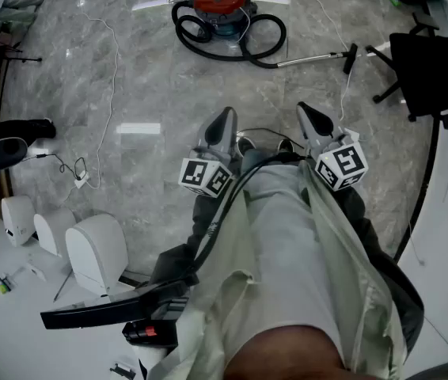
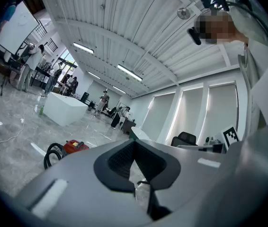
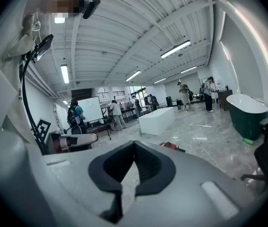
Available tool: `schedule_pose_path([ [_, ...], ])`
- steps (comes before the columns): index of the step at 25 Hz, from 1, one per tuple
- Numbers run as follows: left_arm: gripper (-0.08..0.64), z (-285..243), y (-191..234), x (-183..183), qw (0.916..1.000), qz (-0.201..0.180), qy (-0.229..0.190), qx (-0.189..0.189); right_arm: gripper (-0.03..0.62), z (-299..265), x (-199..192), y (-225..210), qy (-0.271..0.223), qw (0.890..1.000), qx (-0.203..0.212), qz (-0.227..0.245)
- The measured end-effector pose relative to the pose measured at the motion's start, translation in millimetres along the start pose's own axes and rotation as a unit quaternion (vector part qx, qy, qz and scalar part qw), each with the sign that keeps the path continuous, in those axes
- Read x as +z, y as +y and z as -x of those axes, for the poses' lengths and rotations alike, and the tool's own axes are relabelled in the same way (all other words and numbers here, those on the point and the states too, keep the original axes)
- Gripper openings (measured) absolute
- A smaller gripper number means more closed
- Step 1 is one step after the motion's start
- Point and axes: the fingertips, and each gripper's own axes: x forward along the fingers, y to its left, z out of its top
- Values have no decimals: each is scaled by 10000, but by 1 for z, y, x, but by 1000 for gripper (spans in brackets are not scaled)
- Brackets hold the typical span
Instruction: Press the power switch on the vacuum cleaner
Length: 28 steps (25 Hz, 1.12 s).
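The red vacuum cleaner [image 1: 219, 3] sits on the grey marble floor far ahead, with its black hose [image 1: 262, 47] looped round it and a metal wand [image 1: 313, 57] lying to its right. Both grippers are held close to the person's body, well short of it. My left gripper [image 1: 225, 117] and right gripper [image 1: 306, 111] point toward it, each with jaws together and nothing between them. The vacuum cleaner [image 2: 74, 147] shows small to the left of my left gripper [image 2: 134, 144]. In the right gripper view the vacuum cleaner [image 3: 171, 146] peeks over my right gripper [image 3: 134, 145].
A black office chair [image 1: 432, 68] stands at the right. A white cable [image 1: 114, 77] runs down the floor to a power strip [image 1: 81, 180]. White rounded devices [image 1: 96, 248] sit at the lower left. People and a white block [image 2: 66, 109] are far behind.
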Motion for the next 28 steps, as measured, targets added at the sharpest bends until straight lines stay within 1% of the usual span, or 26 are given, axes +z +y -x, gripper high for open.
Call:
schedule_pose_path([
  [10,3,7,-11,-7,9999,-30,-47,138,2,8,-3,-2,1,9999,172,-5],
  [16,3,14,-14,-11,9996,-46,-90,282,2,12,-10,-9,-4,9995,170,-254],
  [20,3,18,-16,-14,9992,-43,-97,377,2,18,-13,-12,-4,9992,203,-338],
  [28,3,19,-36,-29,9989,-42,-60,469,2,40,-24,-25,67,9984,257,-502],
])
